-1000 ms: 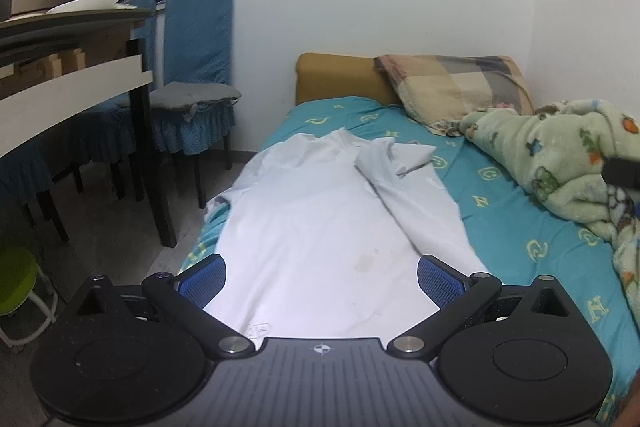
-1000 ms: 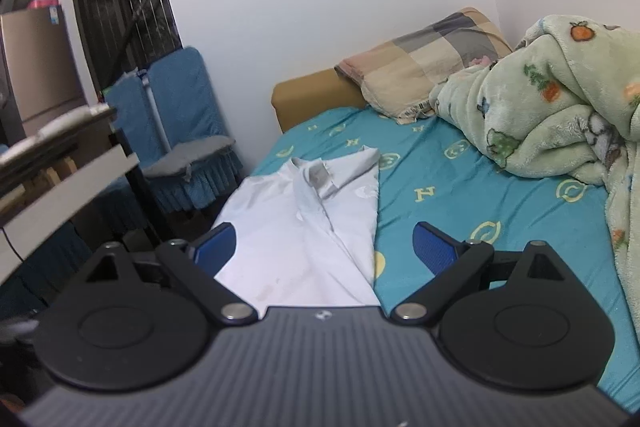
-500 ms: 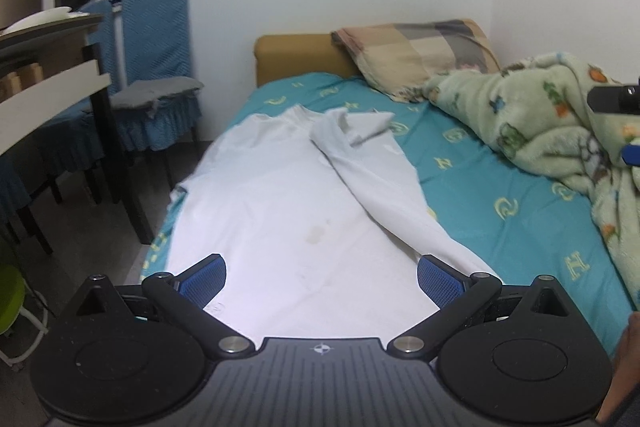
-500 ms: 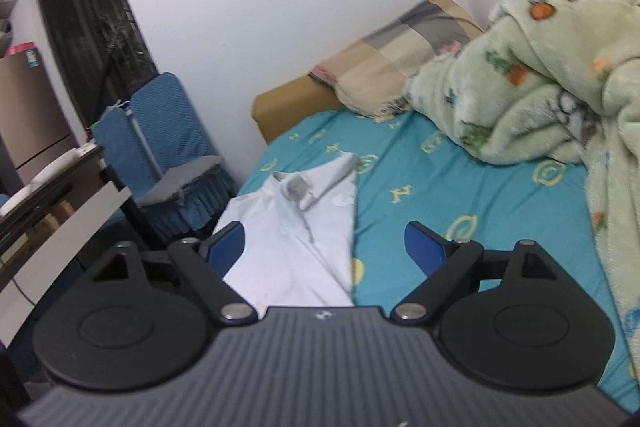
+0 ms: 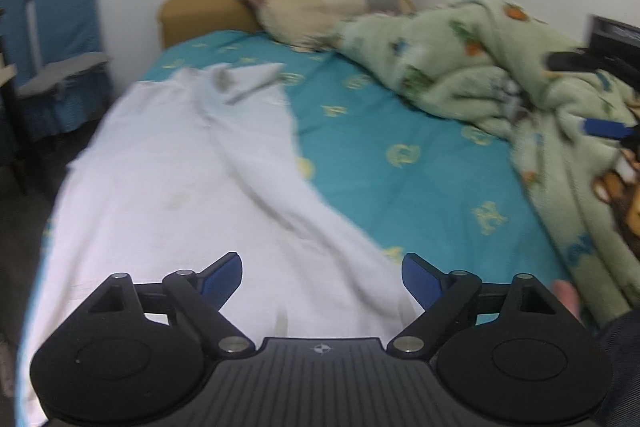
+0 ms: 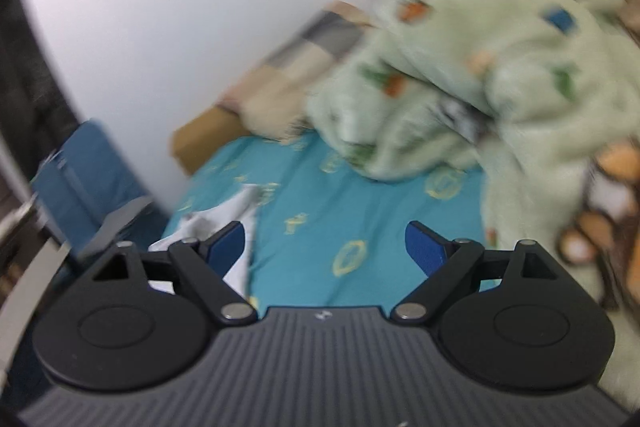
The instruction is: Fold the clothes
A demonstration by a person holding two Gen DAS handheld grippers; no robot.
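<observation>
A white shirt point(image 5: 168, 187) lies spread on the teal bed sheet point(image 5: 400, 155), collar toward the headboard, one side folded over its middle. My left gripper point(image 5: 322, 279) is open and empty, above the shirt's near hem. My right gripper point(image 6: 325, 247) is open and empty, above the teal sheet point(image 6: 340, 219) to the right of the shirt; only the shirt's collar end point(image 6: 236, 211) shows at its left finger. In the left wrist view the right gripper's blue finger point(image 5: 604, 127) shows at the far right edge.
A green patterned blanket point(image 5: 500, 67) is heaped along the bed's right side, also in the right wrist view point(image 6: 480, 87). A plaid pillow point(image 5: 328, 3) leans on the tan headboard point(image 5: 200, 15). A blue-covered chair point(image 5: 56, 39) stands left of the bed.
Both grippers have swung to the right and the views are blurred. The left view now shows more of the blanket; the right gripper has left the shirt and faces the sheet and blanket.
</observation>
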